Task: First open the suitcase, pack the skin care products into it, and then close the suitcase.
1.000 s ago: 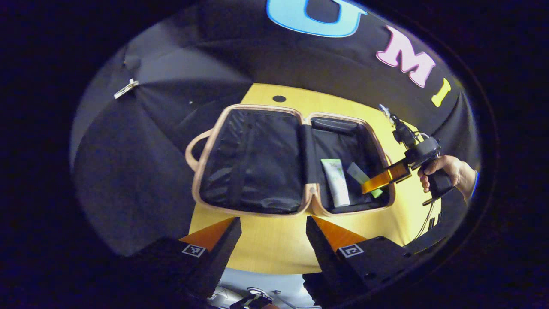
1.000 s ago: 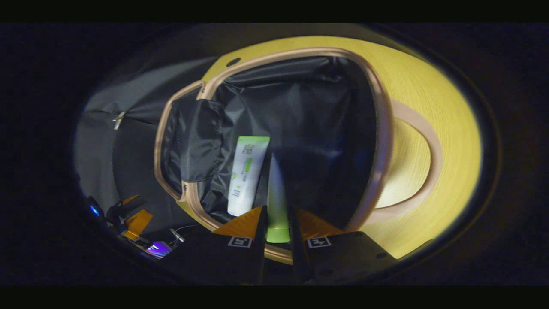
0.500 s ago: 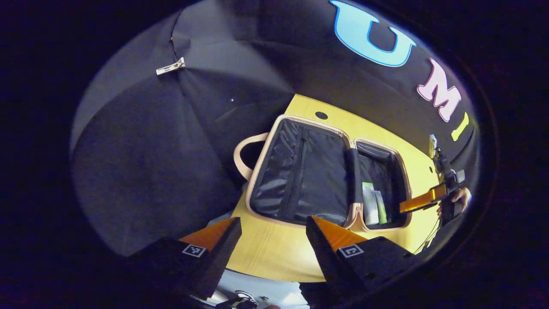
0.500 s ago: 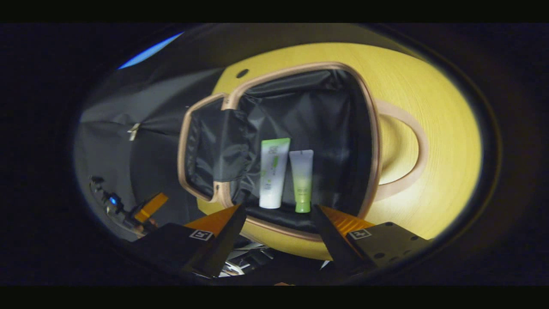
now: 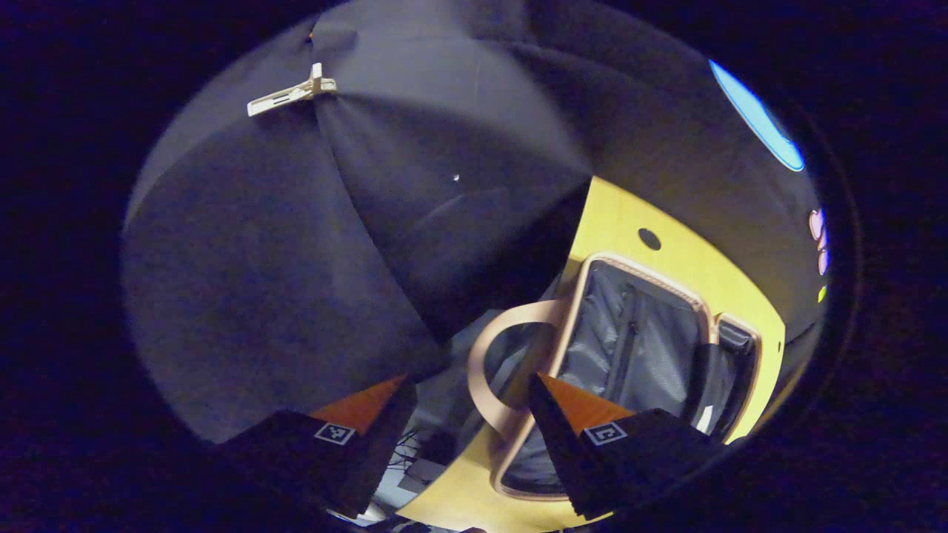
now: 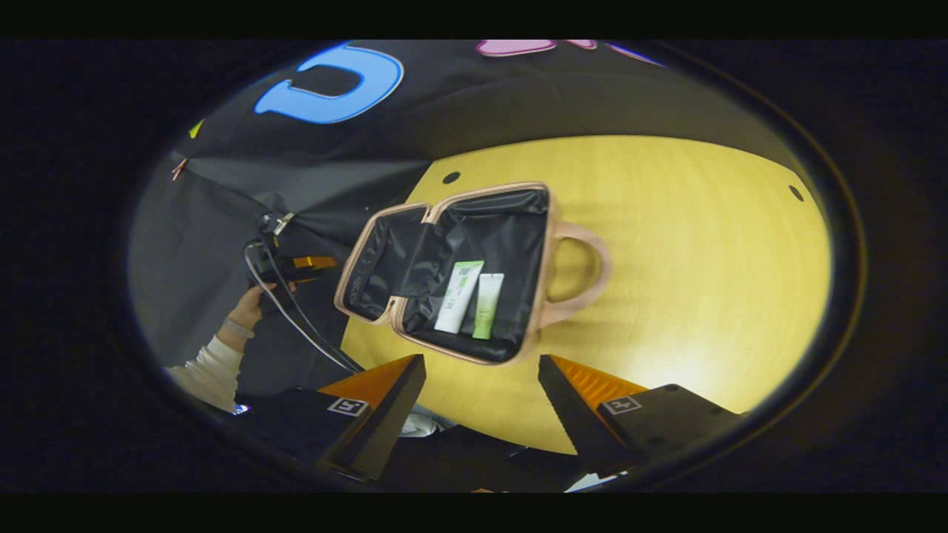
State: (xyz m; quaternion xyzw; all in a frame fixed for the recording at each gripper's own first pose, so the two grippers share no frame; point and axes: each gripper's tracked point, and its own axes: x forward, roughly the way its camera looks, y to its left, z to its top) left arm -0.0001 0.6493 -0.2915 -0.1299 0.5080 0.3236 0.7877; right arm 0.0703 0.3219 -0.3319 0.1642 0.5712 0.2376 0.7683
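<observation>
Yellow wood-grain tabletop (image 6: 689,244) carries the suitcase (image 6: 474,244), a small pink-trimmed case lying fully open with both black-lined halves flat. In the right gripper view two skin care tubes lie side by side in the half nearer the handle: a white tube with a green band (image 6: 458,296) and, just beside it, a smaller pale green tube (image 6: 487,306). No other products show on the tabletop, so the packing looks finished; that is a judgement from what lies in view.

Both grippers are clear of the case. The right gripper (image 6: 481,389) hangs above the near edge of the tabletop with its fingers spread wide and nothing between them. The left gripper (image 5: 466,411) is likewise wide open and empty, pointed at the pink handle (image 5: 492,370) on the lid half of the suitcase, with that handle just ahead of its fingers. From the right gripper view it appears at the far left, off the tabletop edge, held by a hand (image 6: 252,303) in a white sleeve.

Opening is done and packing appears done. What is left is closing: the lid half must be swung over the half holding the tubes. The left gripper seems placed to start that.
</observation>
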